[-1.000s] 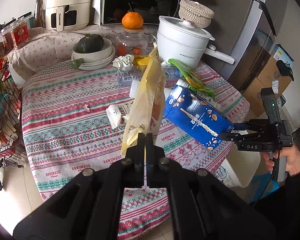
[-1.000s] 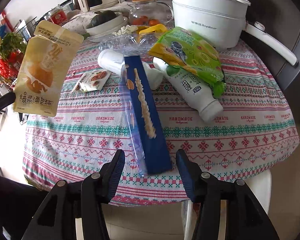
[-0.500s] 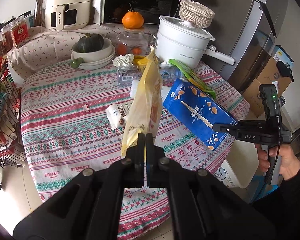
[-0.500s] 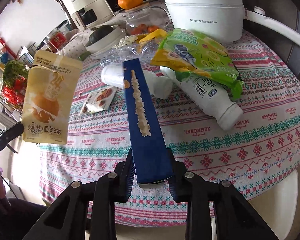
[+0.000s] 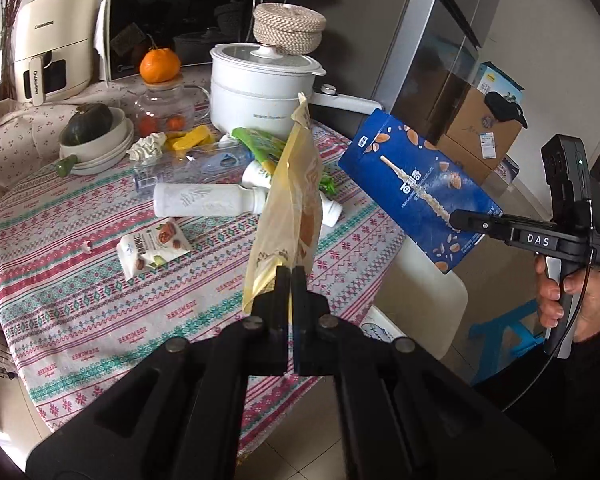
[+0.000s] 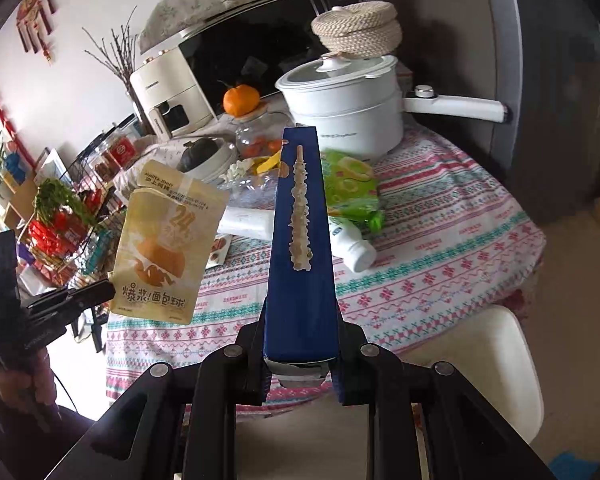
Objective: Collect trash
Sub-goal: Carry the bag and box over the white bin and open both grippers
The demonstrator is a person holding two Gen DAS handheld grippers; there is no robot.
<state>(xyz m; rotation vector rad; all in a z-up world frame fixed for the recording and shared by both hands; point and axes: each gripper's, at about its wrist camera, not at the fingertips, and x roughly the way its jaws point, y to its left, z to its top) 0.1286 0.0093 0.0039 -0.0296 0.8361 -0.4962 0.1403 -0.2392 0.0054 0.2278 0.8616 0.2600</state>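
The left claw [image 5: 290, 280] pinches a yellow pouch [image 5: 292, 204] above the bench [image 5: 80, 280]; the right claw [image 6: 300, 356], clamped on a blue carton [image 6: 300, 240], holds it beside that bench's edge

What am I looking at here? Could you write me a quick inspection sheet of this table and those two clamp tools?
Surface: round table under a patterned cloth.
Job's things: yellow pouch and blue carton held in the air; white bottle, green wrapper and small packet lie on the cloth.
Clutter: white pot, orange, bowls.
Grippers: left gripper clamps the pouch; right gripper clamps the carton, jaws just closed.
Cables: black cable by the right hand.
Surroundings: microwave, cardboard box.
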